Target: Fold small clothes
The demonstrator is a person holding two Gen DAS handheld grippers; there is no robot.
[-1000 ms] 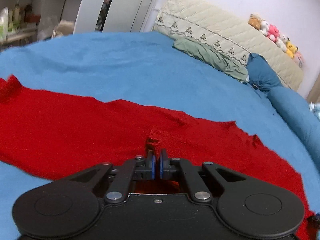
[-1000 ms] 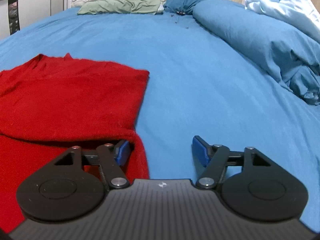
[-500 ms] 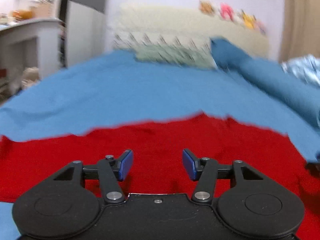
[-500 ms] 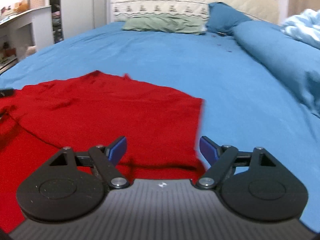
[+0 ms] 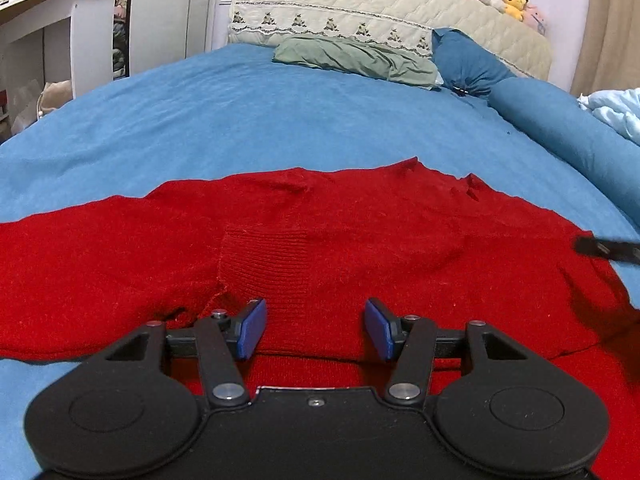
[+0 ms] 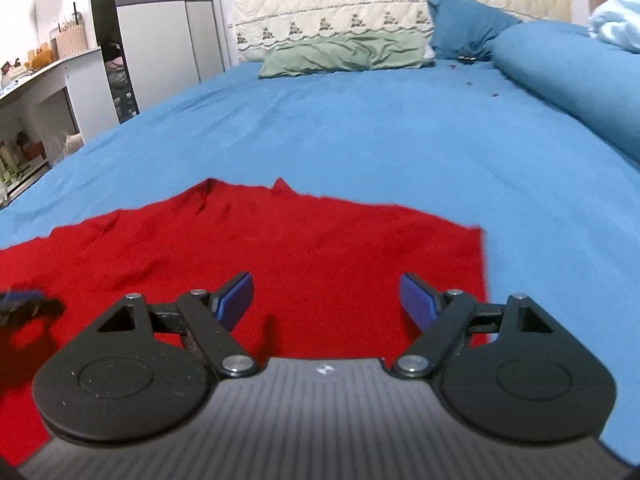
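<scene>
A red knit sweater [image 5: 360,240] lies spread flat on the blue bed sheet [image 5: 280,120], a folded-in sleeve with a ribbed cuff [image 5: 264,264] on top. My left gripper [image 5: 314,330] is open and empty just above the sweater's near part. A finger of the right gripper [image 5: 600,248] shows at the right edge. In the right wrist view the sweater [image 6: 280,248] fills the lower left, its right edge straight. My right gripper [image 6: 326,300] is open and empty above it. The left gripper's tip [image 6: 24,300] shows at the left edge.
A green pillow [image 5: 356,58] and a dark blue pillow [image 5: 468,64] lie at the quilted headboard [image 5: 400,12]. A blue bolster [image 5: 568,132] and a light blue duvet [image 5: 616,108] lie on the right. A white desk [image 5: 52,32] and wardrobe [image 6: 160,40] stand left of the bed.
My left gripper has let go of the sleeve cuff, opened and pulled back. My right gripper has moved left over the sweater's right part, staying open.
</scene>
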